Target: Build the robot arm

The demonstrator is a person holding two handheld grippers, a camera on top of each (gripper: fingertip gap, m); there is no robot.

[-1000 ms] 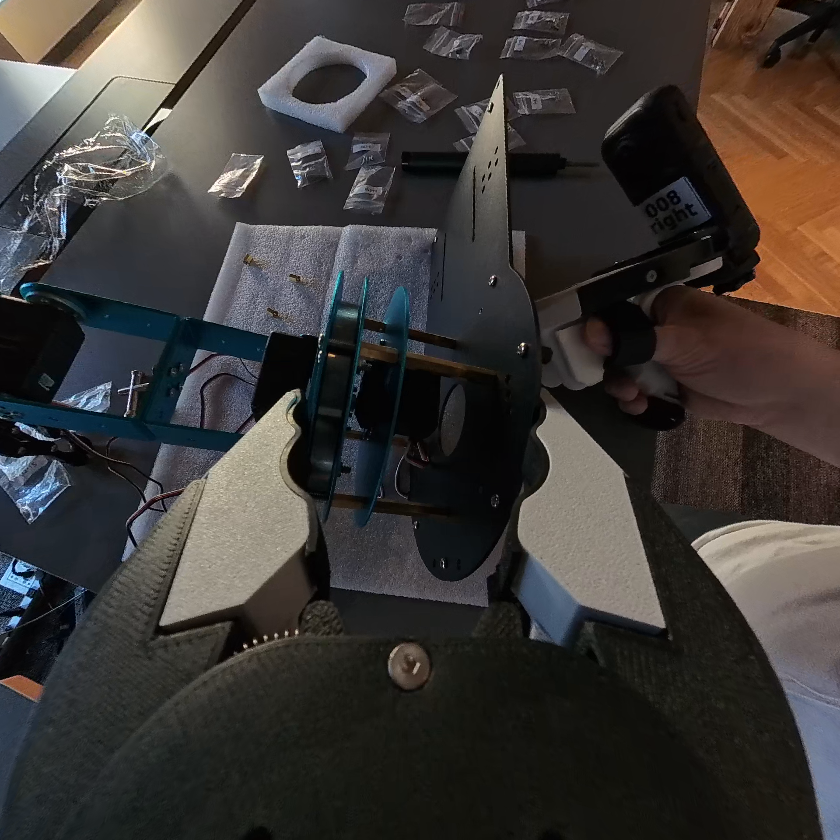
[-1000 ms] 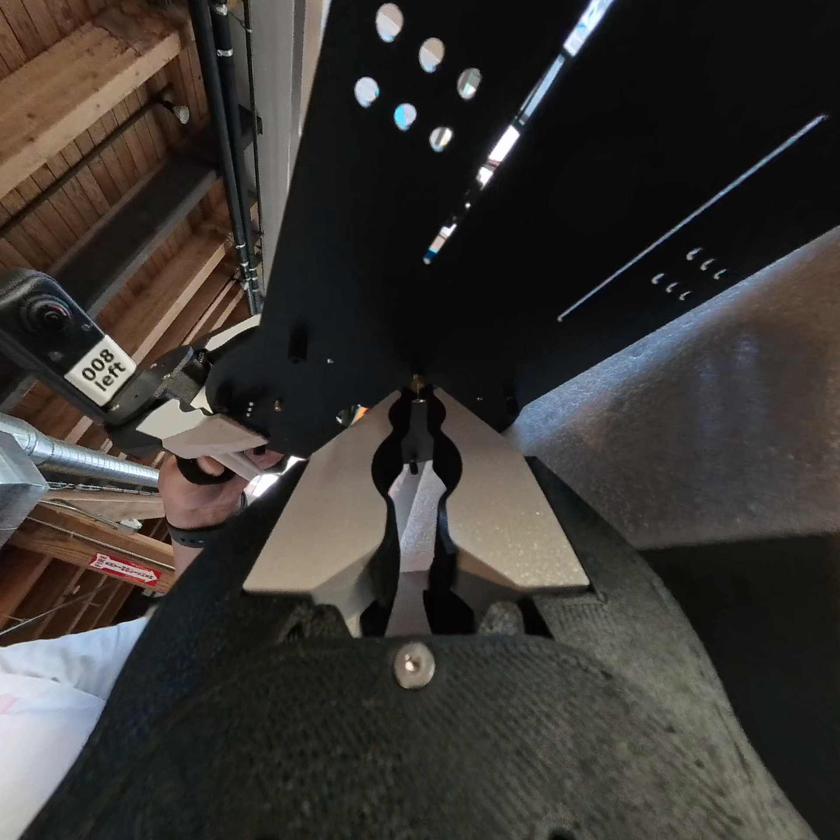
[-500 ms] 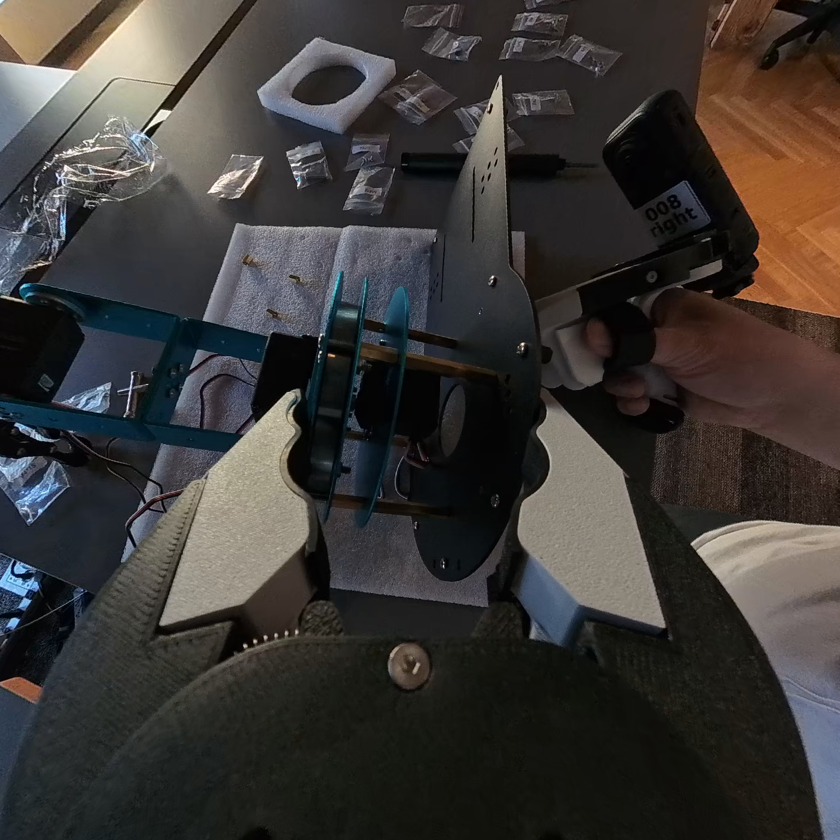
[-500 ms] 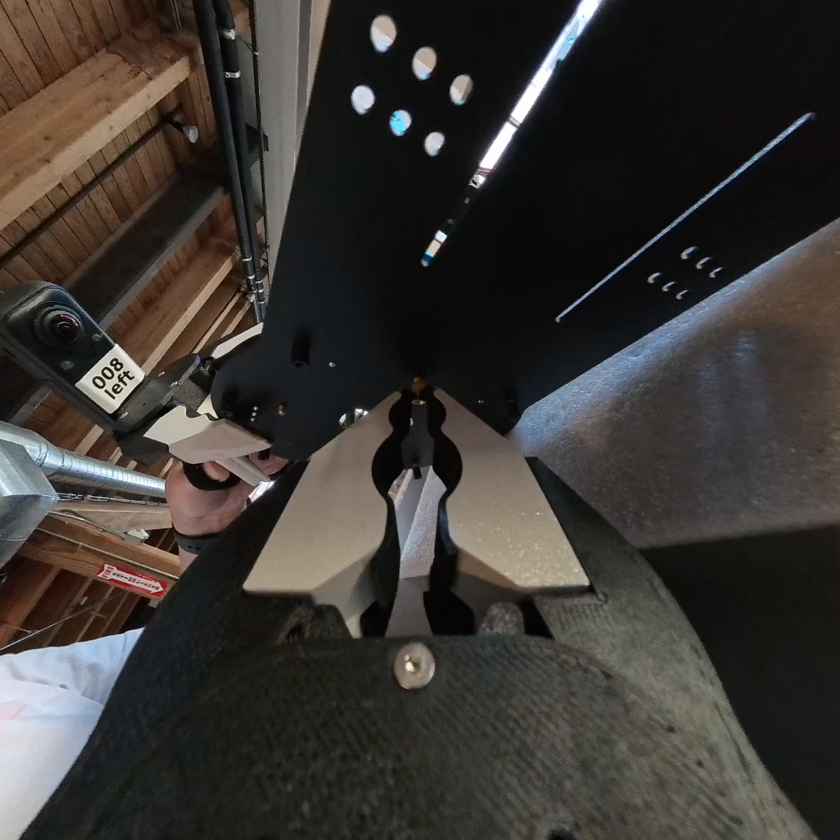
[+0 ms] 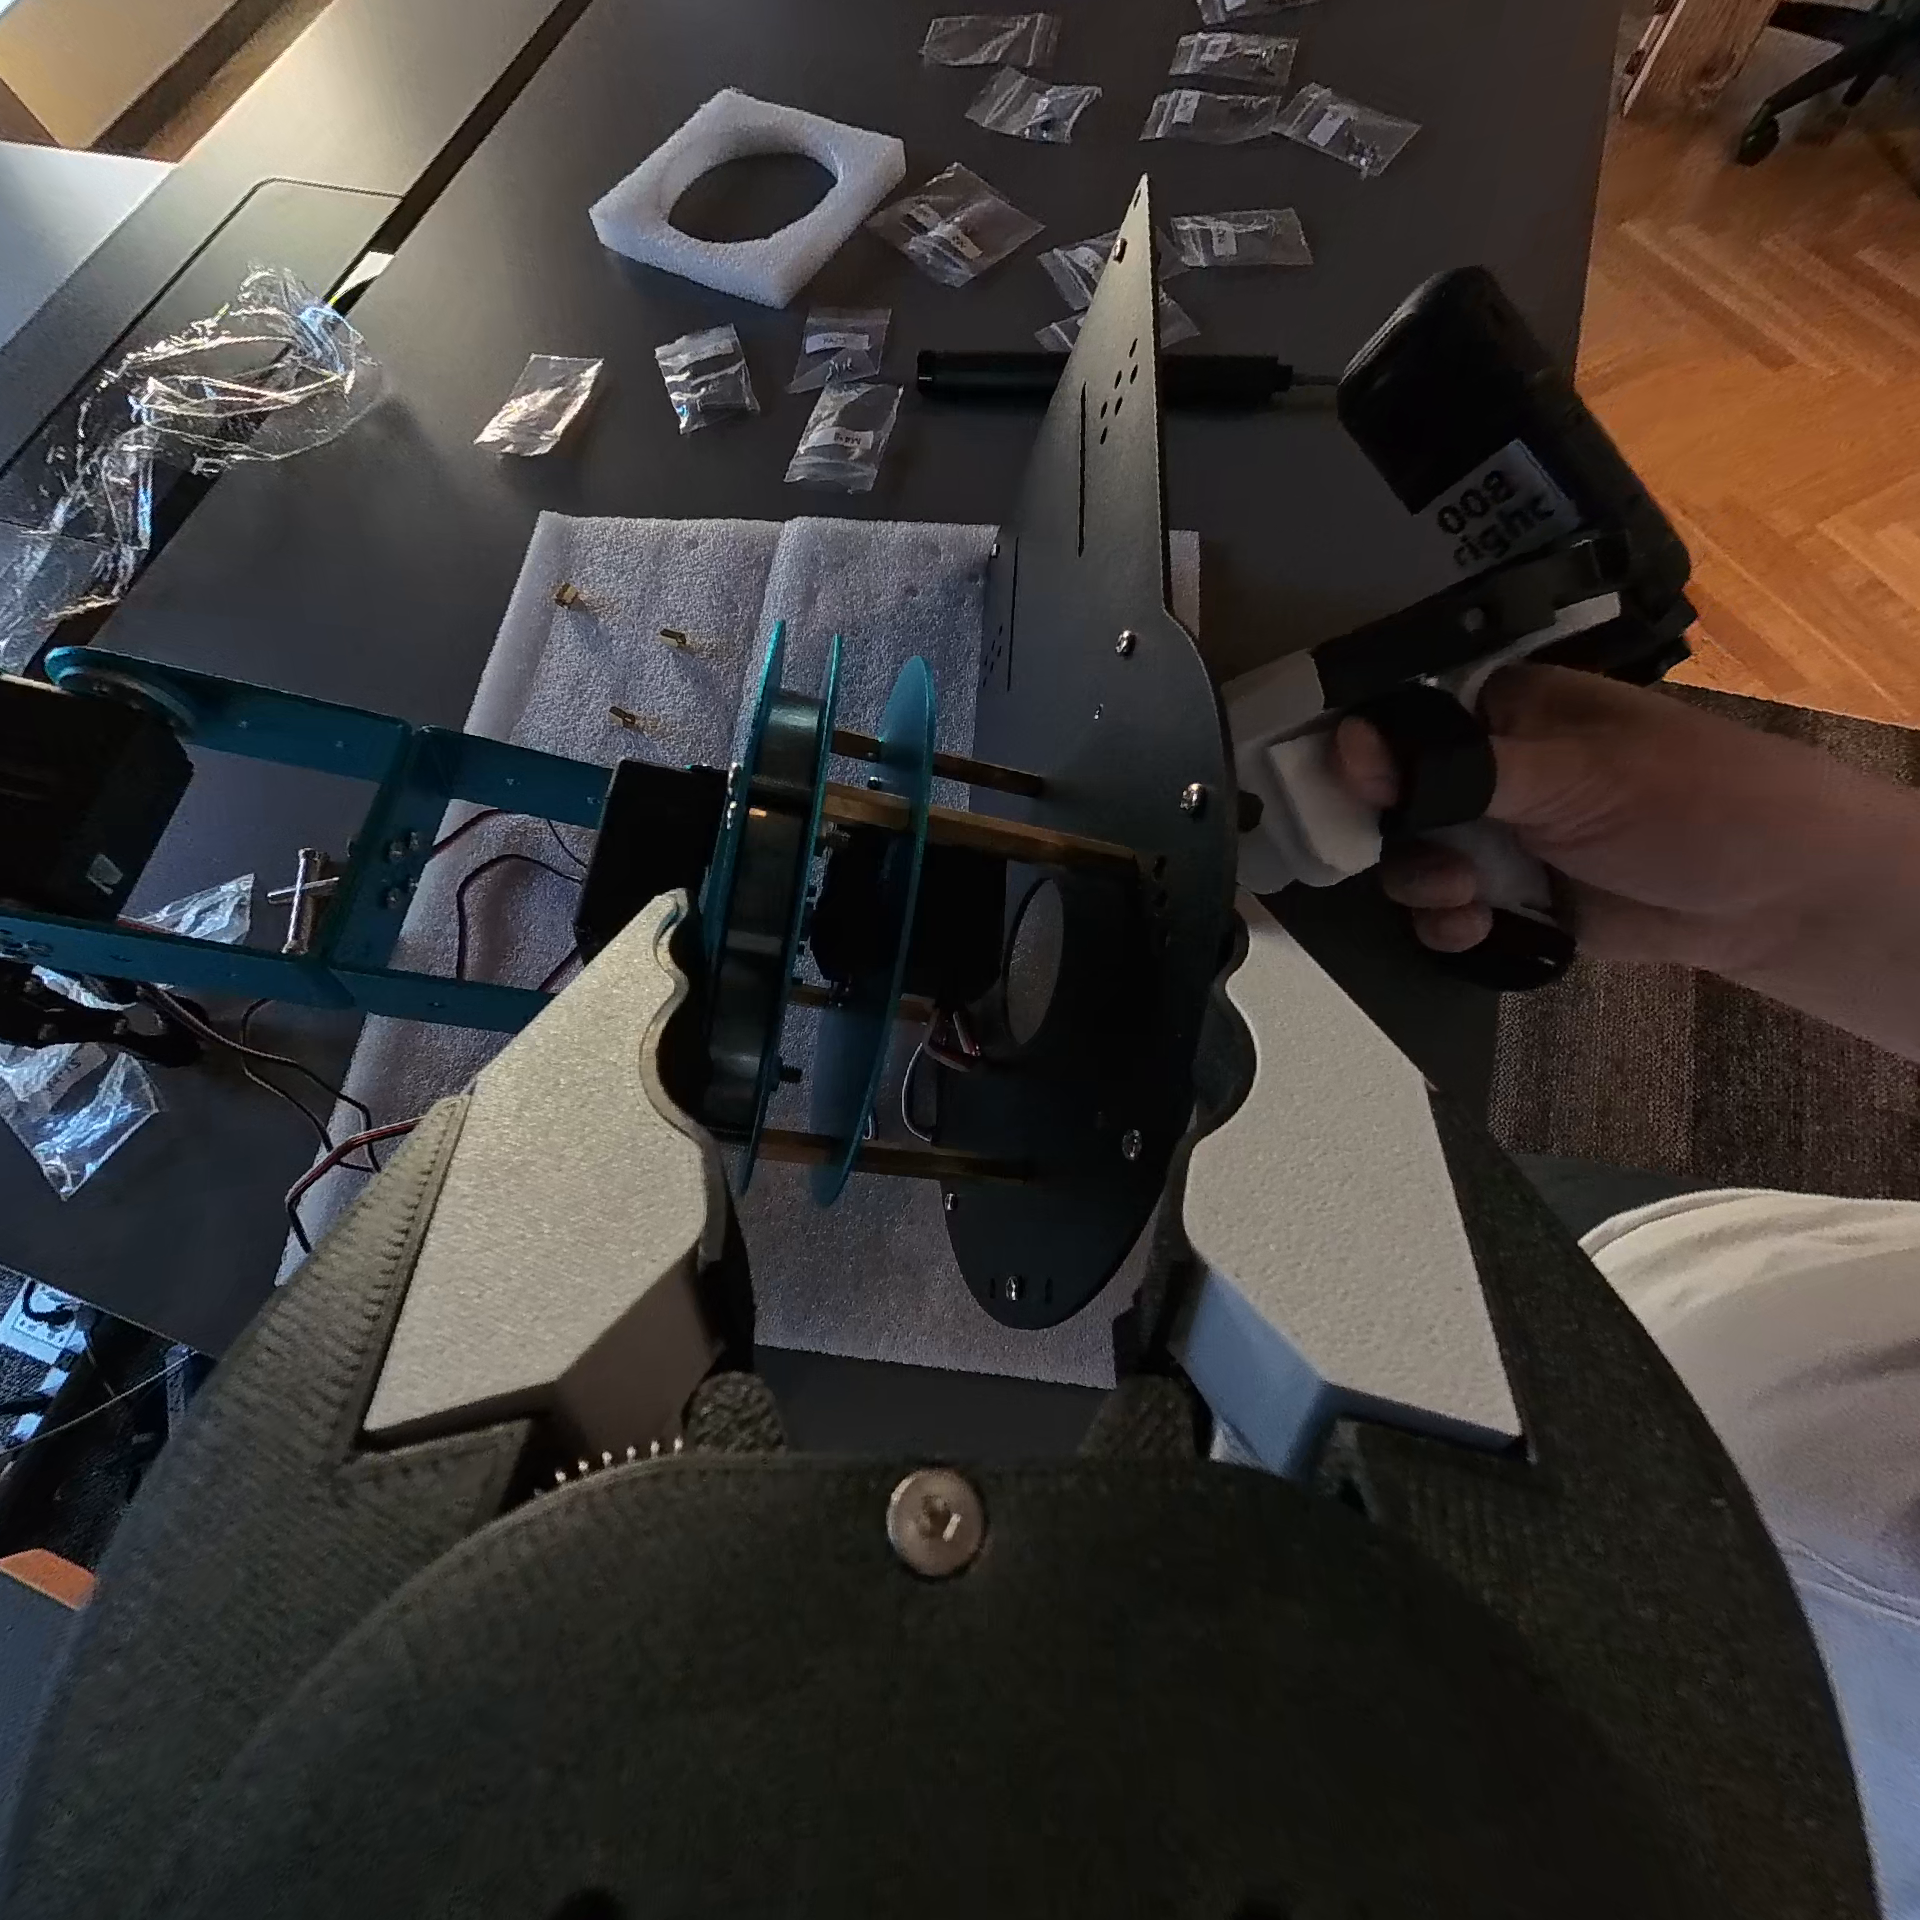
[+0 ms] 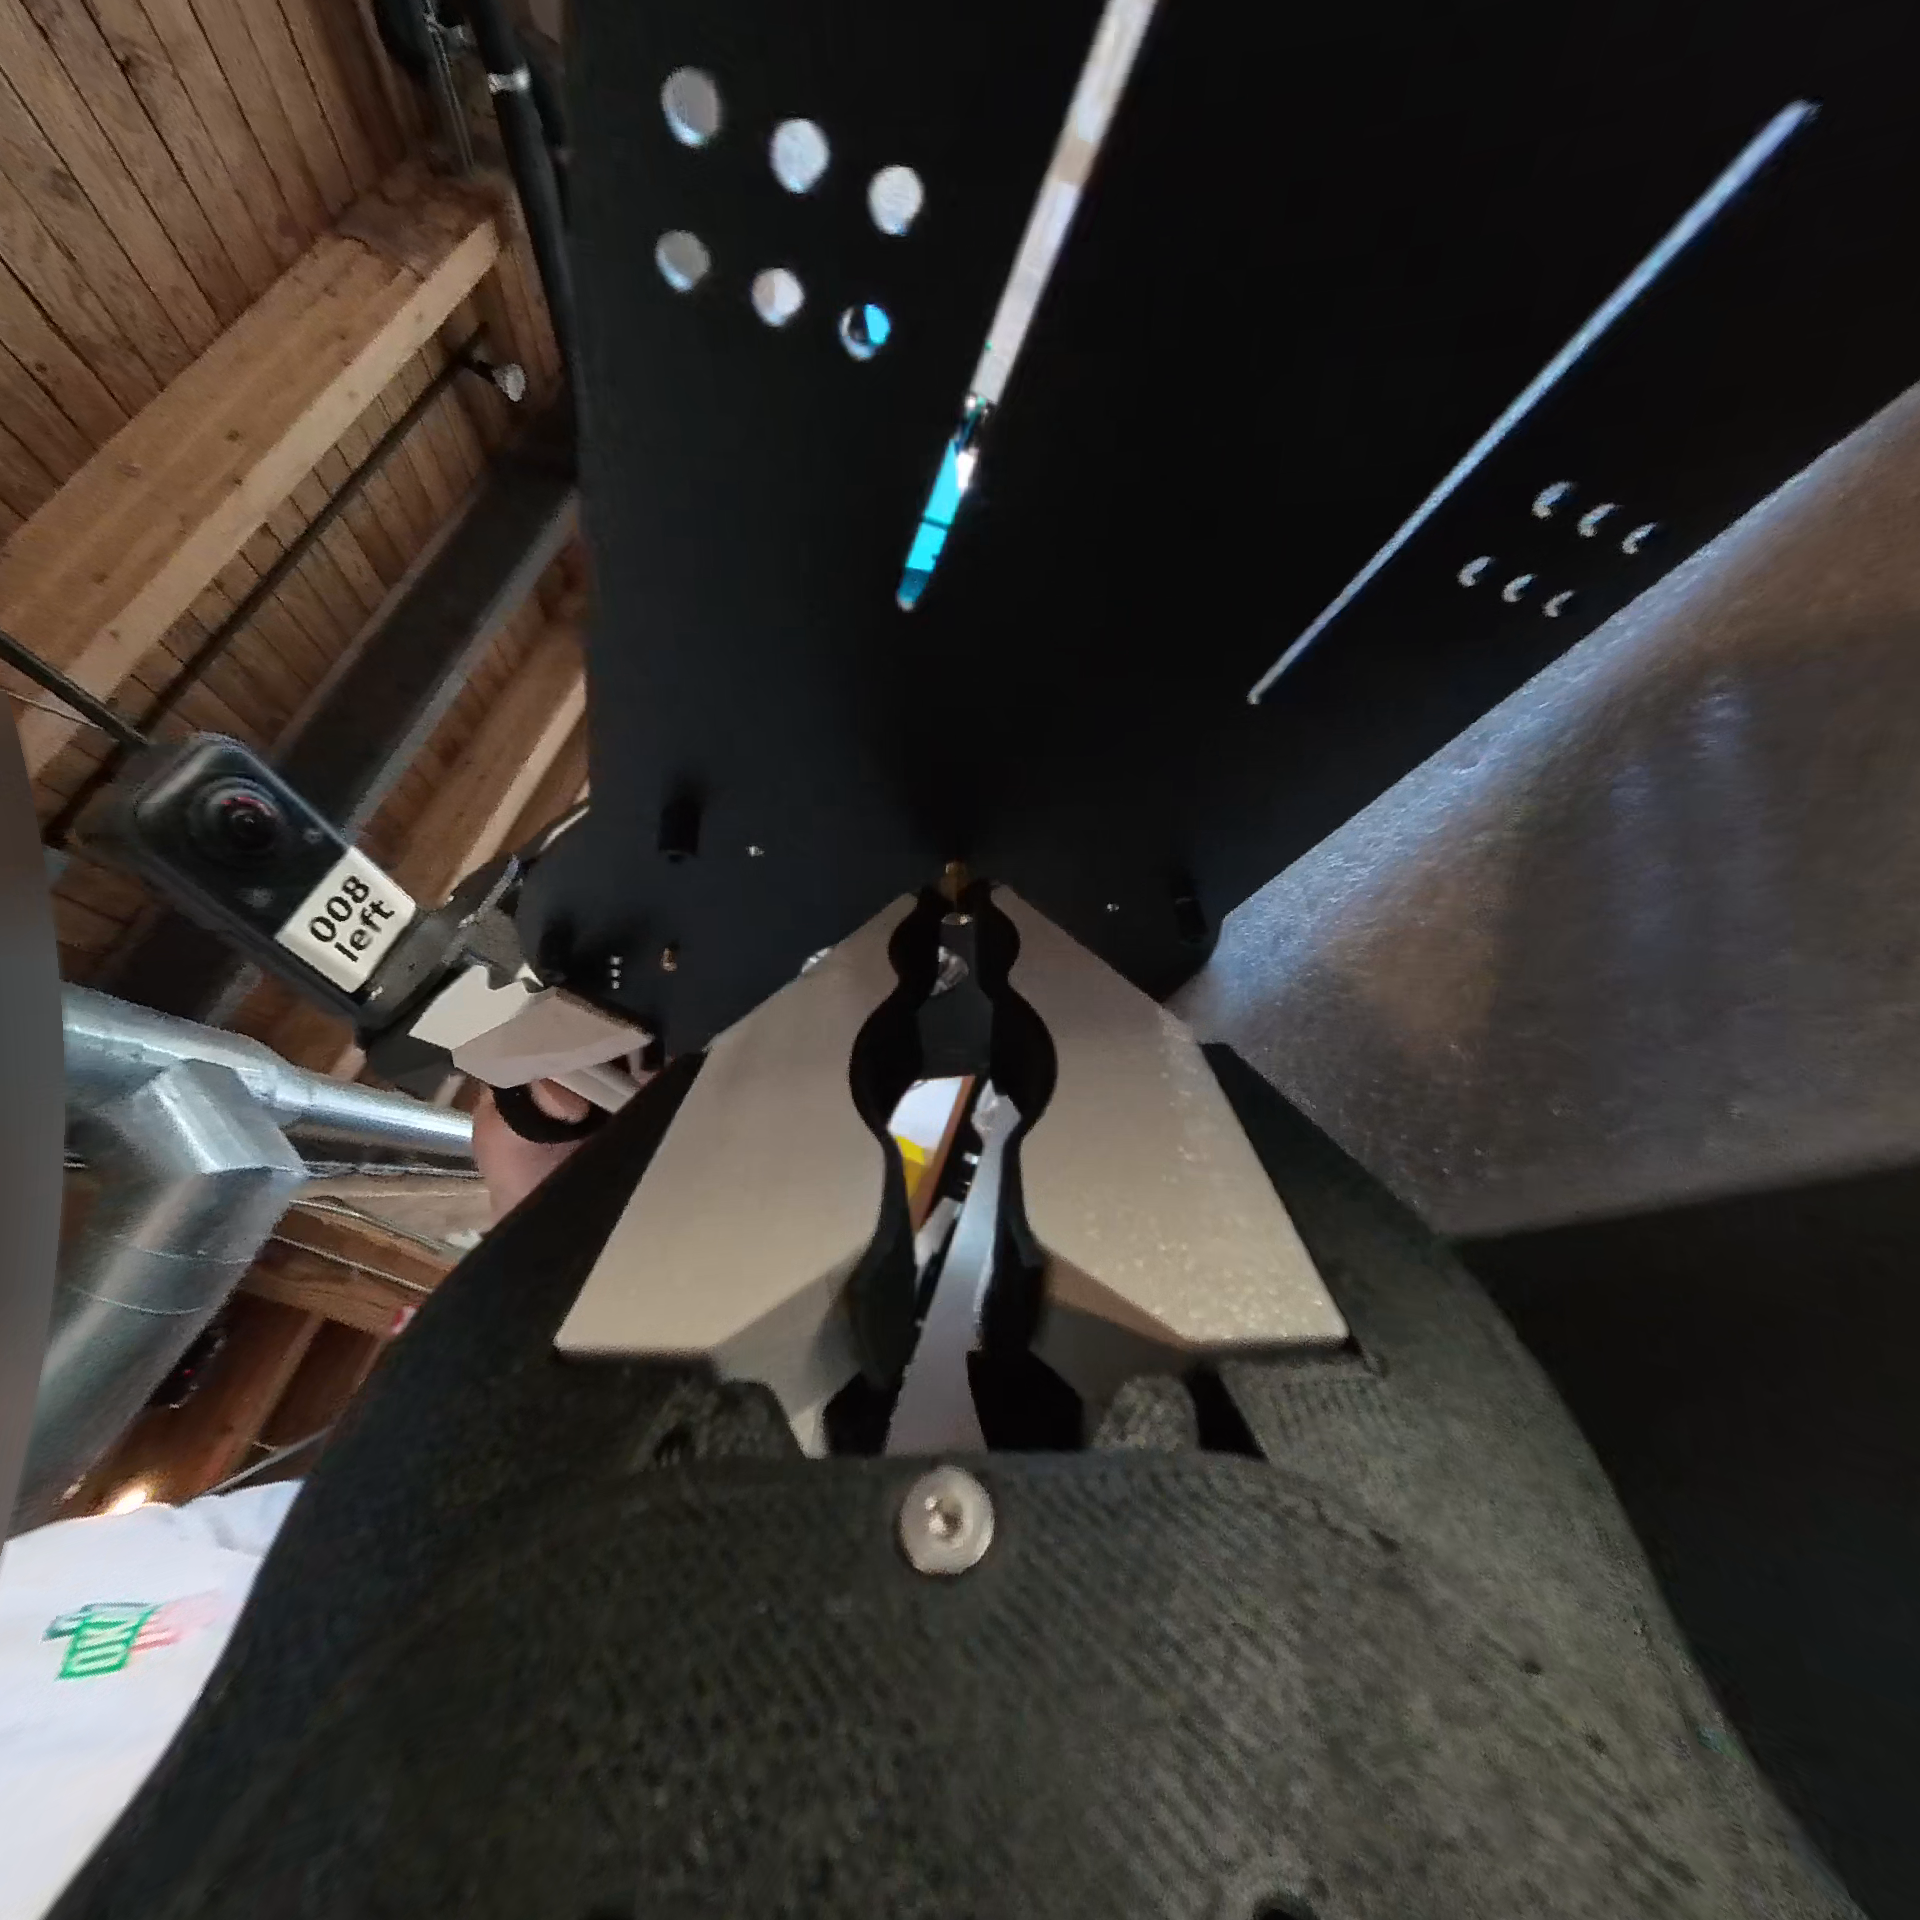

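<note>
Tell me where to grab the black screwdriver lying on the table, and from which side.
Grip the black screwdriver on its thick handle left of the upright black plate, coming from above. It lies flat, crosswise, and the plate hides its middle.

**A home workshop or maker's room**

A dark matte work table (image 5: 343,540) carries scattered small clear plastic parts bags (image 5: 954,223), a white square foam ring (image 5: 750,192) and a black screwdriver (image 5: 1101,371). Beside it lies honey-coloured herringbone parquet flooring (image 5: 1745,343). Overhead run bare wooden ceiling beams (image 6: 239,405) and a silver metal ventilation duct (image 6: 187,1153).
</note>
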